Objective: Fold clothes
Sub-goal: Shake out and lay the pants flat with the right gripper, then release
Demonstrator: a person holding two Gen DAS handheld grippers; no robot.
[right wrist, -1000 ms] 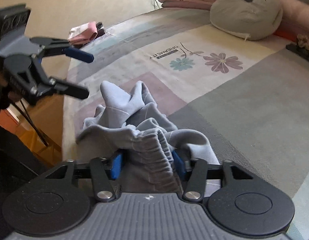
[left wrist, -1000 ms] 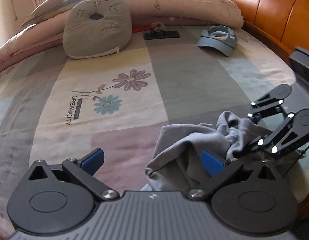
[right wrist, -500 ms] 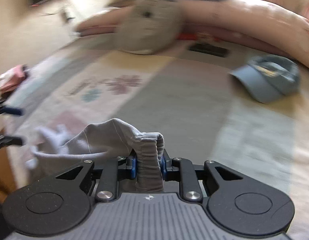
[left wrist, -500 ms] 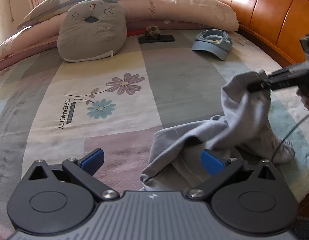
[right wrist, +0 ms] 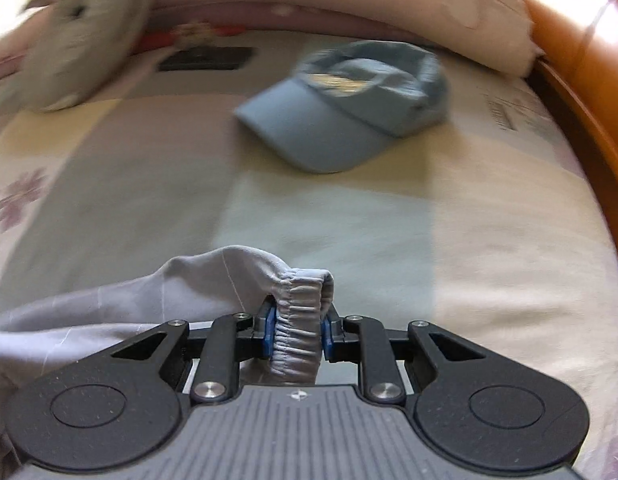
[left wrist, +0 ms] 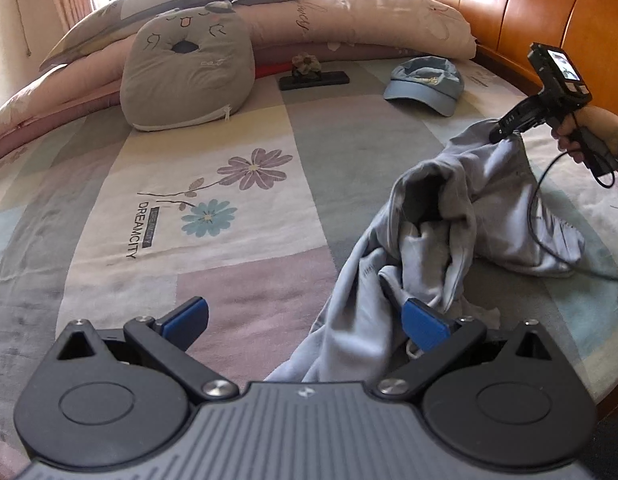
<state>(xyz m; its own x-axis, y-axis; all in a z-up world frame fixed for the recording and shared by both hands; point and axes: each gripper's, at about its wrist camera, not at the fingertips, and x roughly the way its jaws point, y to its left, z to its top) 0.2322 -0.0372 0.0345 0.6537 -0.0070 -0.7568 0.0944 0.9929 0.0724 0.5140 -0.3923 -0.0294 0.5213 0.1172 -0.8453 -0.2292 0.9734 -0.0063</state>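
Now our right gripper (right wrist: 296, 330), clamped on grey garment (left wrist: 449, 216) waistband, has dragged it toward 2 o'clock; left gripper (left wrist: 305, 322) fingers apart; spreading begun.

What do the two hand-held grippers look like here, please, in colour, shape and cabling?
Each hand-held gripper, left and right, has a ribbed grey body, black linkage arms with silver pivots, round black side discs and blue pads. A black cable trails from the right one's handle.
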